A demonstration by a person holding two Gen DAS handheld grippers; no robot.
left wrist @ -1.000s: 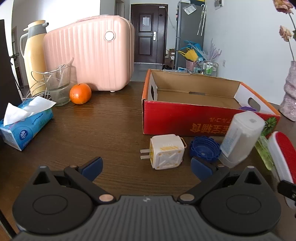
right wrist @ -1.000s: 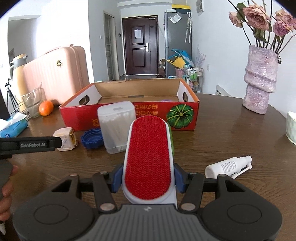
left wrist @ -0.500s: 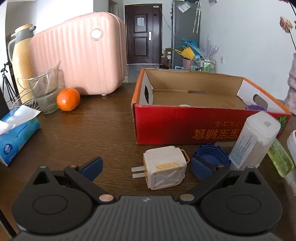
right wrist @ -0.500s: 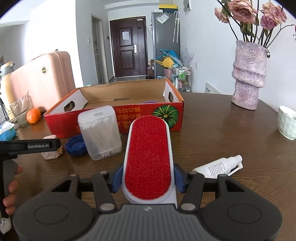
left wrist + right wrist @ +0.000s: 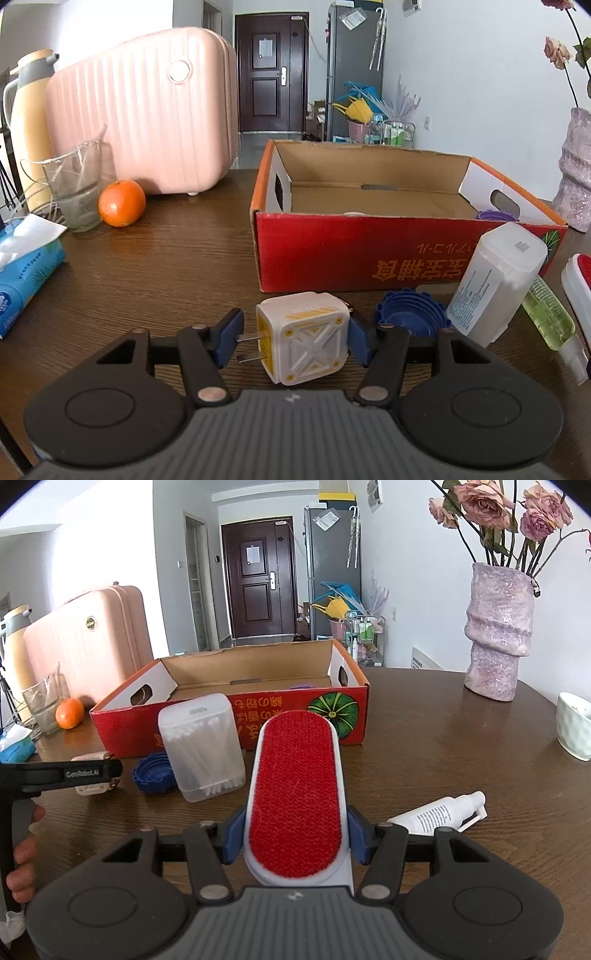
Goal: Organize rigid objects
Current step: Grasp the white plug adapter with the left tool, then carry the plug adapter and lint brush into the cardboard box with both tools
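1. Brown tabletop bare left of red cardboard box; blue cap and swab container crowded at its front edge.
2. Left gripper tilted down, jaws just closed around white plug adapter on tabletop, apparently touching prongs and far side.
3. Right gripper tilted down, clamped on red lint brush.

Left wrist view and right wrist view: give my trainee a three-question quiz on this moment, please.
1. True or false: the left gripper is around the blue ridged plastic cap.
2. What does the right gripper grip? A) white spray bottle B) red-faced white lint brush C) clear cotton swab box
3. Fill in: the white and yellow cube plug adapter lies in front of the red cardboard ____.

Key: 1 false, it is around the adapter, its jaws having just closed in. 2 B. 3 box.
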